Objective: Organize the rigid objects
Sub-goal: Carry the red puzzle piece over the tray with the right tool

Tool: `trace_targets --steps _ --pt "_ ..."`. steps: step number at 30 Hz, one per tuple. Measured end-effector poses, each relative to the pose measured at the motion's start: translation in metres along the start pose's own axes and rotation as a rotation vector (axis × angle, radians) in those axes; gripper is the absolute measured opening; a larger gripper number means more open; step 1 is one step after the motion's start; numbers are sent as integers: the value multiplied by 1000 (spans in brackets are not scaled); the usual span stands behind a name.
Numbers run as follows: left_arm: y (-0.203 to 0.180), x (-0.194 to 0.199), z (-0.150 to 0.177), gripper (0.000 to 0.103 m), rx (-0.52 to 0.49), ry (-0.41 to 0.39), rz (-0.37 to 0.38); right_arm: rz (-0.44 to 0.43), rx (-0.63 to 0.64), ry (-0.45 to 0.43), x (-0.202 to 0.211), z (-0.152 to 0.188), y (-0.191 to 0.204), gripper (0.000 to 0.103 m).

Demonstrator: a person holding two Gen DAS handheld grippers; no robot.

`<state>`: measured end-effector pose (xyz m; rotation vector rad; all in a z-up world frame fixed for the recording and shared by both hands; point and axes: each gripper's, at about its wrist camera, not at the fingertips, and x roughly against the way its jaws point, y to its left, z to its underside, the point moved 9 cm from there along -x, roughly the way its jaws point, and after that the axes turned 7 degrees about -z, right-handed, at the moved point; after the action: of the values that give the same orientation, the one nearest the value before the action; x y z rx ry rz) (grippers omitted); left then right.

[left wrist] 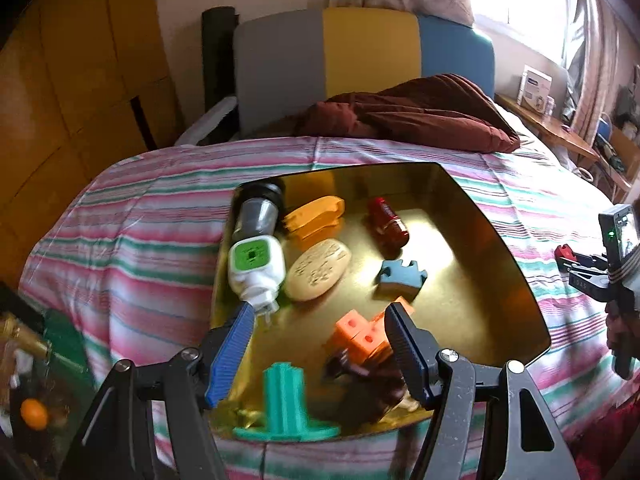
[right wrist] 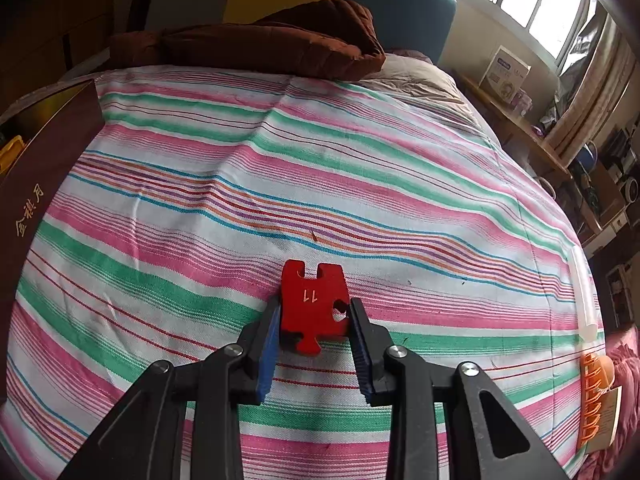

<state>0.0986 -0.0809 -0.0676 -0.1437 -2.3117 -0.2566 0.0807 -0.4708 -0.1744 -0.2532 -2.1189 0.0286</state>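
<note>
- The right gripper (right wrist: pixel 315 322) is seen clenched on a red puzzle piece (right wrist: pixel 313 306) marked "11", which is held between the two blue-padded fingers (right wrist: pixel 267 354), just above the striped bedspread (right wrist: pixel 360 184) or touching it; which of the two cannot be told.
- In the left wrist view, the same right gripper (left wrist: pixel 570 258) is seen at the far right edge, over the bedspread and beside the gold tray.
- The left gripper (left wrist: pixel 318 354) is held released over the near end of a gold tray (left wrist: pixel 500 280) that lies on the bed, with nothing gripped between its spread fingers.
- Inside the tray are seen a white and green plug-in device (left wrist: pixel 256 266) with a grey bottle, an orange comb-like piece (left wrist: pixel 314 216), a tan oval disc (left wrist: pixel 318 270), a dark red bottle (left wrist: pixel 388 224) lying on its side, and a blue puzzle piece (left wrist: pixel 402 278).
- Nearer the left gripper, orange cube blocks (left wrist: pixel 360 336), a dark brown object (left wrist: pixel 372 388) and a teal plastic part (left wrist: pixel 286 404) standing upright are found in the tray.
- A brown pillow (left wrist: pixel 420 114) is laid at the head of the bed.
- A maroon box wall (right wrist: pixel 44 168) with gold characters is seen at the left of the right wrist view.
</note>
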Motion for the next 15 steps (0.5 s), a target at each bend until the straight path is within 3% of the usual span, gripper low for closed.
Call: trace_targets --steps 15 --pt "49 0 31 69 76 30 -60 -7 -14 -10 1 2 0 31"
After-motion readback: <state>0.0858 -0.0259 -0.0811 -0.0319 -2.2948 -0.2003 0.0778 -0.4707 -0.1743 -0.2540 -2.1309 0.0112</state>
